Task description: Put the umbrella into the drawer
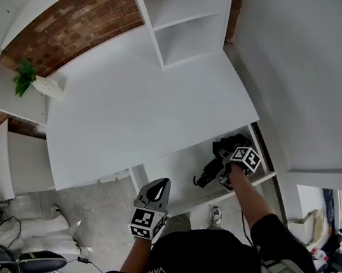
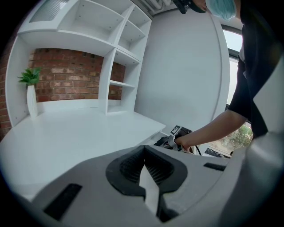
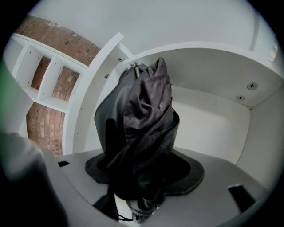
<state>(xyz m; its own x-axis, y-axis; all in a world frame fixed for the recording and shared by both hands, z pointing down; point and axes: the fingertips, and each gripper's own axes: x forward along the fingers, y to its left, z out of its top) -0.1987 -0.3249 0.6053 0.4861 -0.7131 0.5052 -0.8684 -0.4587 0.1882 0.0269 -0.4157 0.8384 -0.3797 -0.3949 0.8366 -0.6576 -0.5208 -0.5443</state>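
Head view: under the white table [image 1: 140, 105], the open drawer [image 1: 180, 192] contains a black folded umbrella [image 1: 210, 171], clamped by the right hand-held gripper [image 1: 228, 159]. The left hand-held gripper [image 1: 156, 191] hangs near the drawer's left front.

Left gripper view: jaws together, empty.

Right gripper view: jaws grip the umbrella inside the drawer.

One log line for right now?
right gripper shut on umbrella | umbrella inside open drawer | left gripper shut, empty, outside drawer

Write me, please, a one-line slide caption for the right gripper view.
Right claw shut on a folded black umbrella, with the white drawer around it.
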